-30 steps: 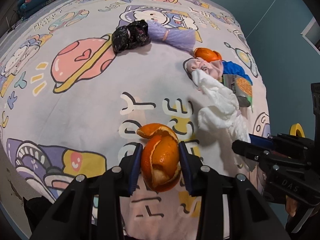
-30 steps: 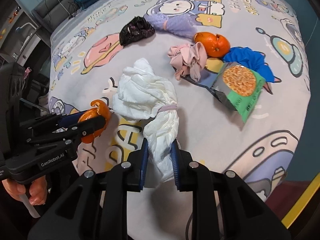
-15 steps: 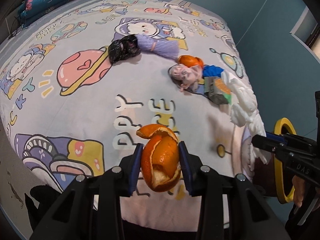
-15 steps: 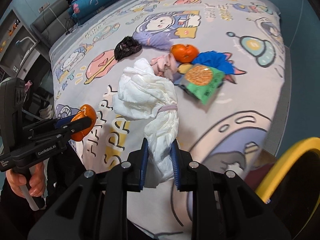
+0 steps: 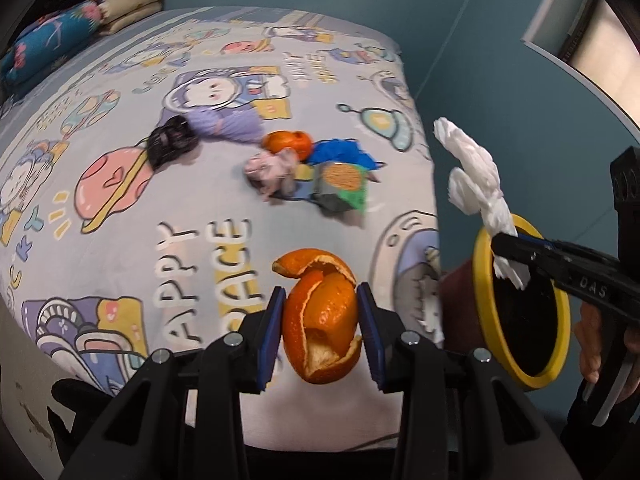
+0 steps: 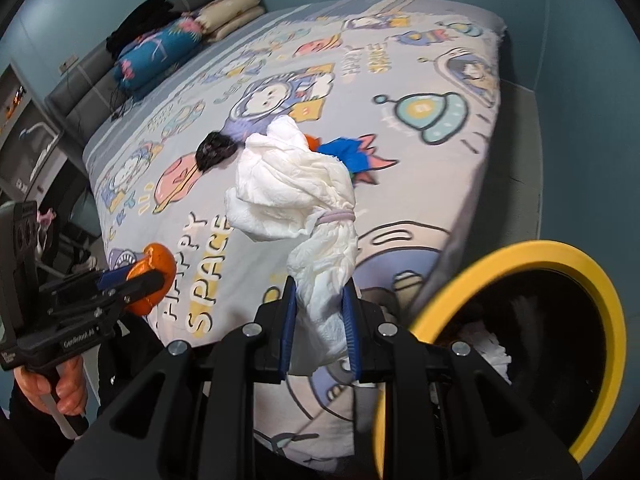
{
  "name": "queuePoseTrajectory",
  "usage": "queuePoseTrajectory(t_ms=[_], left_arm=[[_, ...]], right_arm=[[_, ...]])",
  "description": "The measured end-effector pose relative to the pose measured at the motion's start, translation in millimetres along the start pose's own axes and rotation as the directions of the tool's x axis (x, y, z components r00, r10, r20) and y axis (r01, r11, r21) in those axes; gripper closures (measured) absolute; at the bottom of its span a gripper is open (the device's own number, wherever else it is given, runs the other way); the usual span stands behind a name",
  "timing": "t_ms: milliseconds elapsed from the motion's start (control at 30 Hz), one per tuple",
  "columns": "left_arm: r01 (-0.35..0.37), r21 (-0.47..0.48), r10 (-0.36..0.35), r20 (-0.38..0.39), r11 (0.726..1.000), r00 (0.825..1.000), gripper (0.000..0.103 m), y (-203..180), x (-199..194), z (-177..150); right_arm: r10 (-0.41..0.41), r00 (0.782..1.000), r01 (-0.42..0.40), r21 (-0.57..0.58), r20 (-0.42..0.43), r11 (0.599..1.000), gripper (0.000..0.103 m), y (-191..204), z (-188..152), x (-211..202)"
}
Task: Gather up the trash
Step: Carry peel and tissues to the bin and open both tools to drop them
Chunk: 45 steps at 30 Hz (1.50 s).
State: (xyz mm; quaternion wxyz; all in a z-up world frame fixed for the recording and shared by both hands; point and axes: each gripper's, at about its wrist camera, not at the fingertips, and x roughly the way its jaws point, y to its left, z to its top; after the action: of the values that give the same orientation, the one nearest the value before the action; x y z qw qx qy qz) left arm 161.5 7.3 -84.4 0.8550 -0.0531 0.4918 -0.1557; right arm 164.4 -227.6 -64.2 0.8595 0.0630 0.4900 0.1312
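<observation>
Orange peel (image 5: pixel 322 330), curled and split with pale pith showing inside, sits pinched between the blue pads of the left gripper (image 5: pixel 322 334), whose jaws stand at a narrow gap closed on the peel's sides. It hangs above the near edge of the bed (image 5: pixel 120 208), over the printed sheet. White crumpled tissue (image 6: pixel 296 196), bunched and bound at its neck by a pale band, is clamped at its lower end by the right gripper (image 6: pixel 318 320), jaws nearly together on the wad; its loose upper part stands up and spreads beyond the pads. In the left wrist view the tissue and the right gripper's fingers are just at the rim of the yellow-rimmed bin (image 5: pixel 482 264), off the bed's right edge. The bin's dark mouth already contains white paper in the right wrist view. A hand (image 6: pixel 60 384) grips the handle of the left gripper at the lower left of that view.

Remaining on the bed, toward its right edge: a whole orange (image 5: pixel 288 142), a pink cloth (image 5: pixel 272 168), a blue cloth (image 5: pixel 340 152) and a green snack packet (image 5: pixel 342 188), clustered and touching. A black bundle (image 5: pixel 170 144) and a purple cloth (image 5: pixel 228 126) lie beside each other nearer the middle. Pillows (image 6: pixel 188 36) are stacked at the far left corner. The near half of the sheet is open.
</observation>
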Motion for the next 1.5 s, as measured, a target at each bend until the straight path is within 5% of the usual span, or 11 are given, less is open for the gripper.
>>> queuePoseTrajectory(t_ms=[467, 967, 1500], left_arm=[[0.088, 0.107, -0.087, -0.011, 0.990, 0.996, 0.069, -79, -3, 7], [0.207, 0.223, -0.189, -0.098, 0.953, 0.977, 0.069, -156, 26, 12], [0.243, 0.288, -0.204, -0.160, 0.926, 0.966, 0.069, -199, 49, -5]], right_arm=[[-0.107, 0.991, 0.095, 0.143, 0.077, 0.985, 0.082, -57, -24, -51], [-0.200, 0.978, 0.174, 0.307, 0.056, 0.936, 0.082, -117, -45, -79], [-0.189, 0.981, 0.161, 0.381, 0.036, 0.910, 0.082, -146, -59, -72]])
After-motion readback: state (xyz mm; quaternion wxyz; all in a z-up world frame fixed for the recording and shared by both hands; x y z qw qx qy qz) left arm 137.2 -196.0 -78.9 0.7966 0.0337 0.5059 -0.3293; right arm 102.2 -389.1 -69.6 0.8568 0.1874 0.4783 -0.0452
